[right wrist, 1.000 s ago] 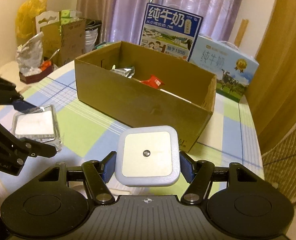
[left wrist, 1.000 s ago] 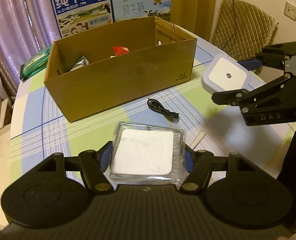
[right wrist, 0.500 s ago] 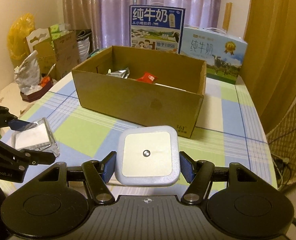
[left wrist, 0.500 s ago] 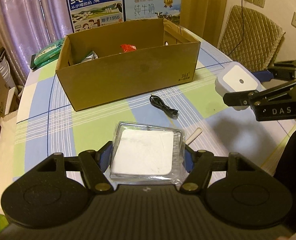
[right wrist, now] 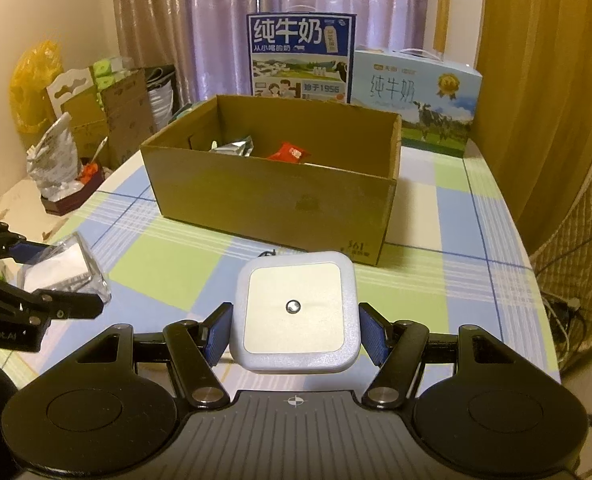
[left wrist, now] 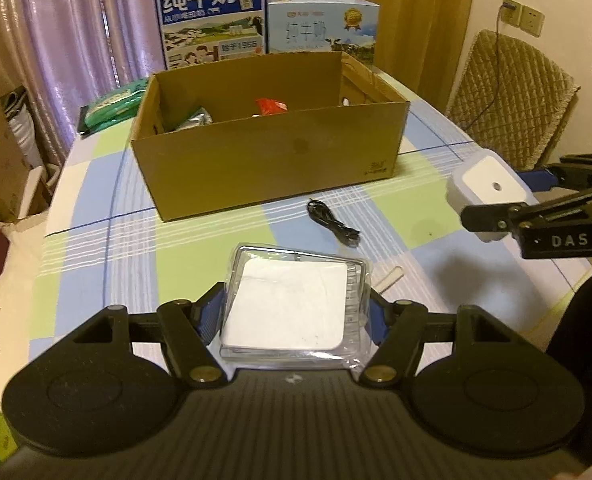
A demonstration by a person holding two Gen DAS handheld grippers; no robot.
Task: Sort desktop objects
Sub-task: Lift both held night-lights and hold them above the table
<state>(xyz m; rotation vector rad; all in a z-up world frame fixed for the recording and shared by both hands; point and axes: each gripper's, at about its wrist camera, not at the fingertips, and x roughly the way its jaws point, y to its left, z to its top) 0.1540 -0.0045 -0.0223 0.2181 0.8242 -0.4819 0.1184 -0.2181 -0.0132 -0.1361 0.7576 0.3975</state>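
Note:
My left gripper (left wrist: 296, 312) is shut on a clear plastic case (left wrist: 291, 304) with a white card inside, held above the checked tablecloth. My right gripper (right wrist: 296, 320) is shut on a white square night light (right wrist: 296, 312) with a small round sensor. Each gripper shows in the other's view: the night light (left wrist: 488, 190) at the right, the clear case (right wrist: 61, 272) at the left. Ahead of both stands an open cardboard box (left wrist: 271, 160), (right wrist: 271, 200) holding a silver packet (right wrist: 233, 146) and a red packet (right wrist: 289, 152).
A black cable (left wrist: 332, 222) and a small flat stick (left wrist: 388, 278) lie on the cloth between my left gripper and the box. Two milk cartons (right wrist: 302, 58) stand behind the box. A quilted chair (left wrist: 508, 100) is at the right, a green packet (left wrist: 113, 106) at the back left.
Both grippers have pulled back and risen from the box with their loads still held, so the box looks smaller and farther. The cable and stick stay put.

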